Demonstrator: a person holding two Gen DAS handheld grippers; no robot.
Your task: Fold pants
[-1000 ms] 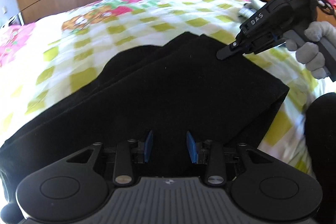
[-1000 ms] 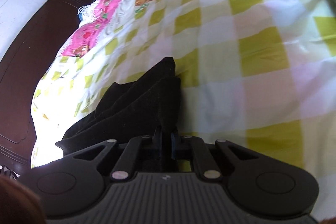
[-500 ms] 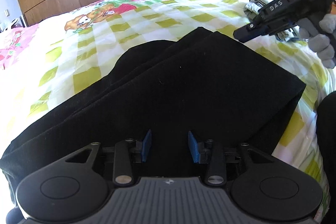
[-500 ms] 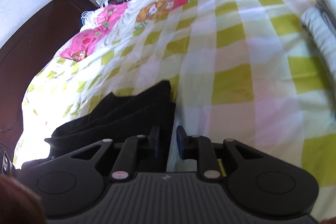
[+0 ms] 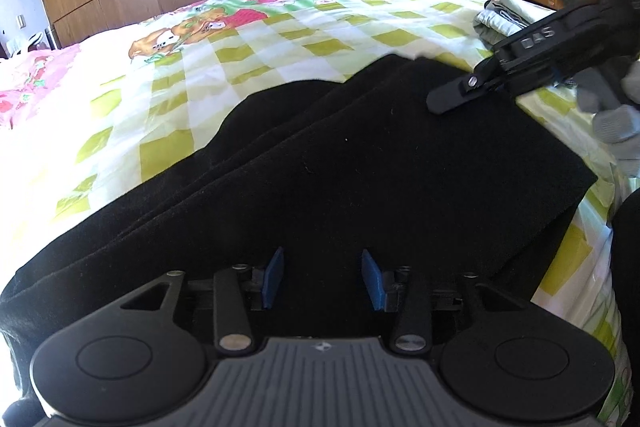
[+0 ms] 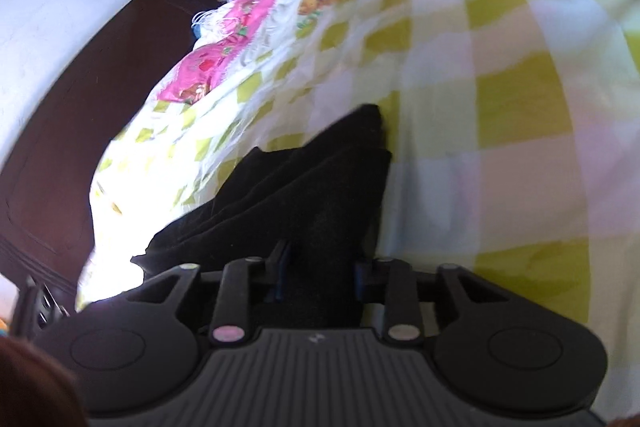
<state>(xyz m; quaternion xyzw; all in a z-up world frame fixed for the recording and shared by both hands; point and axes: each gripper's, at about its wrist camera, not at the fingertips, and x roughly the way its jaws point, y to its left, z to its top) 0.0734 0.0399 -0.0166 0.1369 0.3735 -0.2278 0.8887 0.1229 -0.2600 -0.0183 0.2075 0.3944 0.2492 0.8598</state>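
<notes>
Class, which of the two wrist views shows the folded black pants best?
The left wrist view: the black pants fill it sharply, with their stacked layers, folded edge and corner all visible on the bed. The right wrist view is motion-blurred and shows only a narrow end of the pants.

One pair of black pants (image 5: 360, 179), two tongs (left (image 5: 323, 277), right (image 5: 444, 105)), one bed (image 5: 280, 39).

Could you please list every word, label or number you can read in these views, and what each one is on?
"DAS": on the side of the right gripper, seen from the left wrist view.
Small emblem on the left gripper body: too small to read.
Right wrist view: blurred, no readable text.
</notes>
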